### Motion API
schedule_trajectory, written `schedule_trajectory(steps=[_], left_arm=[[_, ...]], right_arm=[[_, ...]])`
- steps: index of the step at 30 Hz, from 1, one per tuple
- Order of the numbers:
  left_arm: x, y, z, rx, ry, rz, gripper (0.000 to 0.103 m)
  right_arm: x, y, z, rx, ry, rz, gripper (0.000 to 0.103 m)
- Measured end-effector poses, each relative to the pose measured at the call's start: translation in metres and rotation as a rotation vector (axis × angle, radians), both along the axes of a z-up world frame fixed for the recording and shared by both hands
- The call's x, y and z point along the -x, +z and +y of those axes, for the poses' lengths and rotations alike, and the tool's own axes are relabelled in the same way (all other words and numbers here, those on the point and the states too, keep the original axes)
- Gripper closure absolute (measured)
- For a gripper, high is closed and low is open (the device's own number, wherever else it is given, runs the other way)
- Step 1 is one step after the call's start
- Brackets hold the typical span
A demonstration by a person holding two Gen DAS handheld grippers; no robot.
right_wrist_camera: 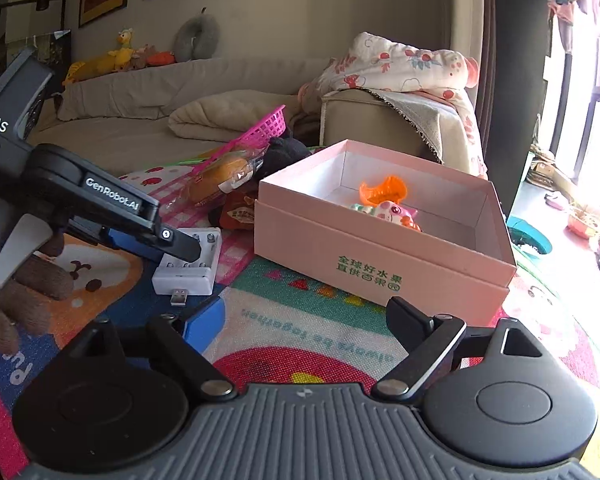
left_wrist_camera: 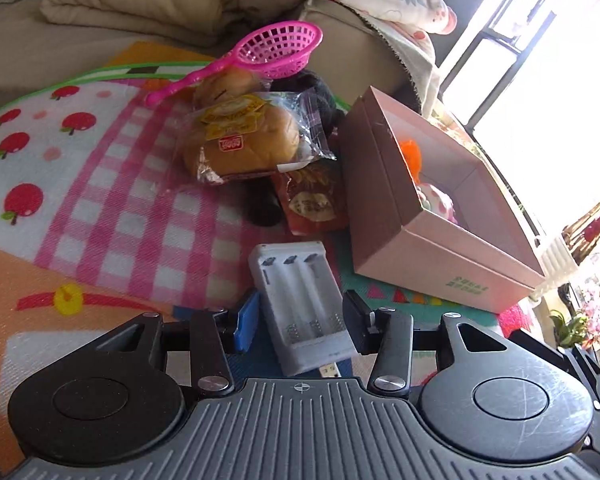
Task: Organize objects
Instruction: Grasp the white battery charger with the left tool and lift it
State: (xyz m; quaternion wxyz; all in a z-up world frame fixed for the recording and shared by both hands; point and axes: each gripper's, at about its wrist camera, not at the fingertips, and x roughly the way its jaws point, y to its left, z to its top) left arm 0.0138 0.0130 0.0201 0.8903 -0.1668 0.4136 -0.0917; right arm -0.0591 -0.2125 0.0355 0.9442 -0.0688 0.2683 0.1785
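A white battery charger (left_wrist_camera: 304,300) lies on the colourful play mat, between the two fingers of my left gripper (left_wrist_camera: 300,320). The jaws stand around it with small gaps on both sides, so the gripper is open. The charger also shows in the right wrist view (right_wrist_camera: 192,264), with the left gripper (right_wrist_camera: 168,244) over it. A pink cardboard box (left_wrist_camera: 440,248) (right_wrist_camera: 380,256) stands to the right and holds a plastic fish toy (right_wrist_camera: 388,204). My right gripper (right_wrist_camera: 304,320) is wide open and empty in front of the box.
Behind the charger lie a wrapped bun (left_wrist_camera: 240,144), a red snack packet (left_wrist_camera: 316,204), a dark item (left_wrist_camera: 264,208) and a pink plastic scoop basket (left_wrist_camera: 276,52). A beige sofa (right_wrist_camera: 160,120) with blankets is beyond. A bright window (left_wrist_camera: 560,80) is at right.
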Motion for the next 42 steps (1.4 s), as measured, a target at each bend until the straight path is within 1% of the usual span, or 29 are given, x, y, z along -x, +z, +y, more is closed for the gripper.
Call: schedule_trajectory(steps=[3,4,6,9,12,13,14,18,21,23,25,28,29,30,31,34,35,37,39,40,42], left_arm=[[-0.007,0.001,-0.016,-0.060,0.008,-0.012,0.052],[-0.010,0.001,-0.022,-0.090,0.001,-0.020,0.052],[-0.009,0.000,-0.033,-0.158,-0.022,-0.056,0.048],[-0.004,-0.003,-0.050,-0.272,-0.079,-0.101,0.043],[0.003,-0.005,-0.064,-0.376,-0.120,-0.128,0.044],[0.005,-0.006,-0.068,-0.393,-0.123,-0.133,0.045],[0.006,-0.005,-0.070,-0.395,-0.124,-0.132,0.046],[0.003,-0.005,-0.071,-0.388,-0.124,-0.131,0.044],[0.003,-0.006,-0.069,-0.389,-0.134,-0.139,0.043],[0.004,-0.006,-0.067,-0.386,-0.148,-0.150,0.045],[0.007,-0.006,-0.062,-0.383,-0.174,-0.161,0.049],[0.017,-0.005,-0.047,-0.395,-0.189,-0.165,0.061],[0.021,-0.004,-0.039,-0.394,-0.189,-0.169,0.072],[0.024,-0.004,-0.033,-0.399,-0.182,-0.166,0.080],[0.028,-0.003,-0.026,-0.416,-0.167,-0.163,0.082],[0.035,-0.003,-0.002,-0.462,-0.126,-0.160,0.081],[0.036,-0.002,0.005,-0.463,-0.115,-0.158,0.081],[0.037,-0.002,0.018,-0.448,-0.100,-0.152,0.081],[0.038,-0.002,0.029,-0.409,-0.086,-0.151,0.082],[0.038,-0.003,0.032,-0.394,-0.080,-0.153,0.082],[0.038,-0.004,0.031,-0.389,-0.064,-0.160,0.082]], right_arm=[[0.003,-0.004,-0.005,-0.012,-0.018,-0.006,0.013],[0.004,-0.004,-0.005,-0.017,-0.017,-0.016,0.013],[0.006,-0.004,-0.004,-0.016,-0.024,-0.030,0.003],[0.009,-0.004,-0.004,-0.012,-0.036,-0.042,0.002],[0.009,-0.003,-0.006,-0.025,-0.048,-0.045,0.000],[0.008,-0.003,-0.007,-0.029,-0.050,-0.040,0.000],[0.007,-0.004,-0.008,-0.031,-0.053,-0.032,0.000],[0.001,-0.005,-0.009,-0.034,-0.074,0.000,0.000],[0.002,-0.006,-0.008,-0.034,-0.076,0.002,0.000],[0.001,-0.007,-0.008,-0.034,-0.079,0.005,0.000],[0.000,-0.007,-0.008,-0.035,-0.085,0.011,0.000],[-0.001,-0.008,-0.009,-0.038,-0.088,0.019,0.000],[-0.001,-0.008,-0.010,-0.039,-0.088,0.020,0.000],[-0.001,-0.008,-0.010,-0.038,-0.087,0.022,0.000],[-0.002,-0.008,-0.009,-0.036,-0.087,0.025,0.000],[-0.004,-0.009,-0.008,-0.027,-0.084,0.037,0.000],[-0.005,-0.009,-0.007,-0.023,-0.083,0.042,0.000],[-0.006,-0.010,-0.005,-0.013,-0.084,0.055,0.000],[-0.008,-0.011,-0.004,-0.005,-0.087,0.066,0.000],[-0.009,-0.012,-0.004,-0.001,-0.089,0.071,0.000],[-0.011,-0.013,-0.003,0.005,-0.092,0.078,0.000]])
